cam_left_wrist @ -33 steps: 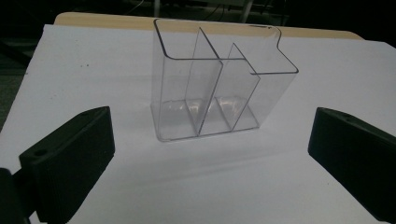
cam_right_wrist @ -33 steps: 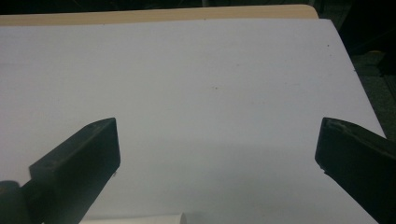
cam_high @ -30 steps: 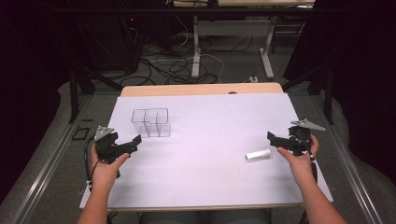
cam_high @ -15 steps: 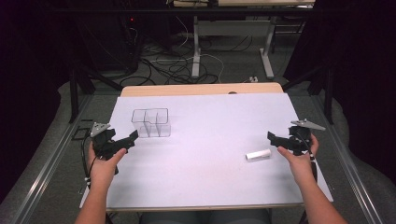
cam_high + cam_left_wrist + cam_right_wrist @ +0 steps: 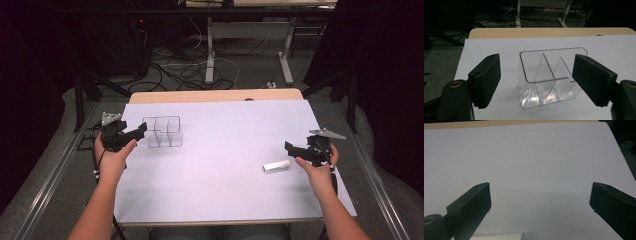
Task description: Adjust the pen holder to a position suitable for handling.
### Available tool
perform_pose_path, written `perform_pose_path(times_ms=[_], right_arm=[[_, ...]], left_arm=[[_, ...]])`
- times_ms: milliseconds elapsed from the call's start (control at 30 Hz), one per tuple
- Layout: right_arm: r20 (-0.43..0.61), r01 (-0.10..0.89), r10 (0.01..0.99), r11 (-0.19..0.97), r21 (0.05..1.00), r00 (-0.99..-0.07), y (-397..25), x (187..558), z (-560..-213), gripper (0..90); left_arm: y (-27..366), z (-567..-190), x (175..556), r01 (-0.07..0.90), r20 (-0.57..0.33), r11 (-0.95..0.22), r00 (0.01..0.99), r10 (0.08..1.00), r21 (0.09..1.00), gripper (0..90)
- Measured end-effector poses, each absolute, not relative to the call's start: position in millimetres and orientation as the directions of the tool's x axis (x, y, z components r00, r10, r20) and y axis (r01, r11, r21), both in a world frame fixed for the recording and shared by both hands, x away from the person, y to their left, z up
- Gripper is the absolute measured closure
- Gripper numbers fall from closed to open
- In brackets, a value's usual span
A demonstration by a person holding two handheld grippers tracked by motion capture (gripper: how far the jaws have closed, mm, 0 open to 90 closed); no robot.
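Jaws stand wide apart on both tools. Left gripper (image 5: 134, 134) sits at 9 o'clock on the desk (image 5: 220, 190), just beside the clear plastic divider box (image 5: 162, 131); in its own view the box (image 5: 550, 77) lies between the jaws, untouched. Right gripper (image 5: 292, 148) hovers at 3 o'clock, near the white cylinder (image 5: 276, 166). Closing squarely on the box's thin, glossy, slippery walls, gently, seems wise. The cylinder looks smooth, matte and apt to roll.
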State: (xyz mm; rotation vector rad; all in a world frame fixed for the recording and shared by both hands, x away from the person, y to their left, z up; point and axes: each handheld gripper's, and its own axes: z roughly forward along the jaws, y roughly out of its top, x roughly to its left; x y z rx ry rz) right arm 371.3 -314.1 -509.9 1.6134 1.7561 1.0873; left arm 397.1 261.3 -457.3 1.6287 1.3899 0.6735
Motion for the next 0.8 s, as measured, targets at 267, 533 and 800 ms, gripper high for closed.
perform_pose_path(times_ms=[267, 533, 800], right_arm=[[0.149, 0.568, 0.976, -0.034, 0.822, -0.158, -317, 371, -511, 4.4], [0.159, 0.573, 0.974, -0.039, 0.819, -0.161, -317, 372, -512, 5.4], [0.164, 0.579, 0.973, -0.04, 0.815, -0.164, -316, 374, -513, 6.4]], left_arm=[[257, -448, 413, 0.517, -0.127, 0.001, 0.209, 0.97, 0.856, 30.2], [249, -446, 429, 0.546, -0.128, -0.01, 0.215, 0.968, 0.838, 34.2], [251, -454, 441, 0.582, -0.138, 0.005, 0.184, 0.973, 0.814, 40.5]])
